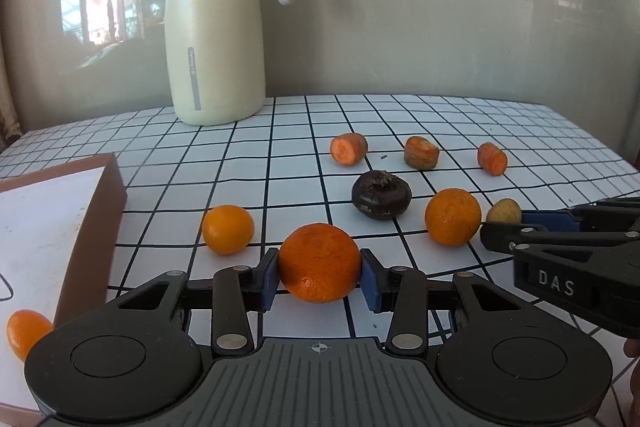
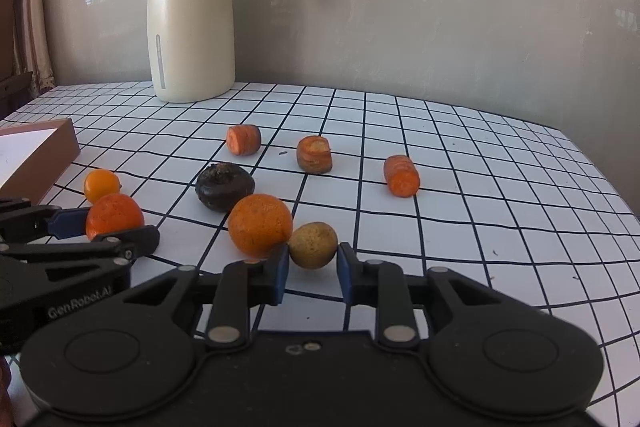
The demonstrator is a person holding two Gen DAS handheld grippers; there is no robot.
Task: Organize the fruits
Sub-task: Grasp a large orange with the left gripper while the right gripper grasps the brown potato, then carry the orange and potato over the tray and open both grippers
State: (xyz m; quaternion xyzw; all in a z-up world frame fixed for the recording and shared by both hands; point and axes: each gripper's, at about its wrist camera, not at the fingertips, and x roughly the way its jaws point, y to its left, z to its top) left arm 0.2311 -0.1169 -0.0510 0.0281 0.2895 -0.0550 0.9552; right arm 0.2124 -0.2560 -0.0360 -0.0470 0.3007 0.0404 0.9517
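Observation:
My left gripper is shut on an orange, which also shows in the right wrist view. My right gripper is closed around a small potato on the checked cloth; its pads touch both sides. A second orange lies touching the potato's left side. A smaller orange lies further left. One more orange lies in the white tray at the left. A dark round fruit lies behind the oranges.
Three carrot chunks lie in a row further back. A cream thermos jug stands at the back left near the wall. The table's right edge curves away at the right.

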